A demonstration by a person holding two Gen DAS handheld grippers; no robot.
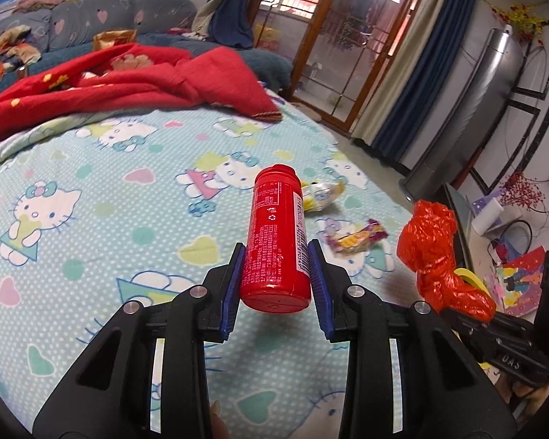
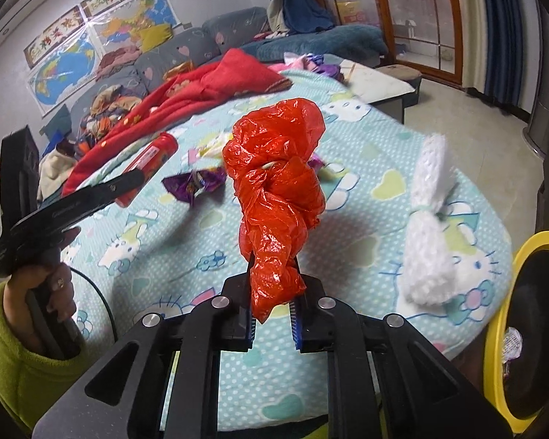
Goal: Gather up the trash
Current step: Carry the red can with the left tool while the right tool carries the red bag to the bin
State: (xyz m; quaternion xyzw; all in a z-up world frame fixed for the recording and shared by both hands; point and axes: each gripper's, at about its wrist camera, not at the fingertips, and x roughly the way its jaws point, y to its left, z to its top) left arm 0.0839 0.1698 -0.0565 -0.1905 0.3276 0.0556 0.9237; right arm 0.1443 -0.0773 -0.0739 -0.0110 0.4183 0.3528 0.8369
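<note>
**Bottle in my left claw, bag in my right**

My left claw (image 1: 276, 278) pinches a red bottle (image 1: 276, 241) near its base, blue pads on both sides, the cap pointing away from me above the bed (image 1: 91, 219). My right claw (image 2: 274, 311) is pressed together on the lower end of a crumpled red plastic bag (image 2: 274, 190), which stands up above the pads.

The left view shows a yellow wrapper (image 1: 322, 194) and a purple-and-yellow wrapper (image 1: 357, 237) lying on the sheet beyond the bottle. Only the right view shows a white tied bundle (image 2: 430, 219) on the bed, a yellow-rimmed bin (image 2: 501, 329) at its edge, and my left hand (image 2: 51, 285) in a green sleeve.

The bottle carries small white print and a barcode strip; I cannot read them.
</note>
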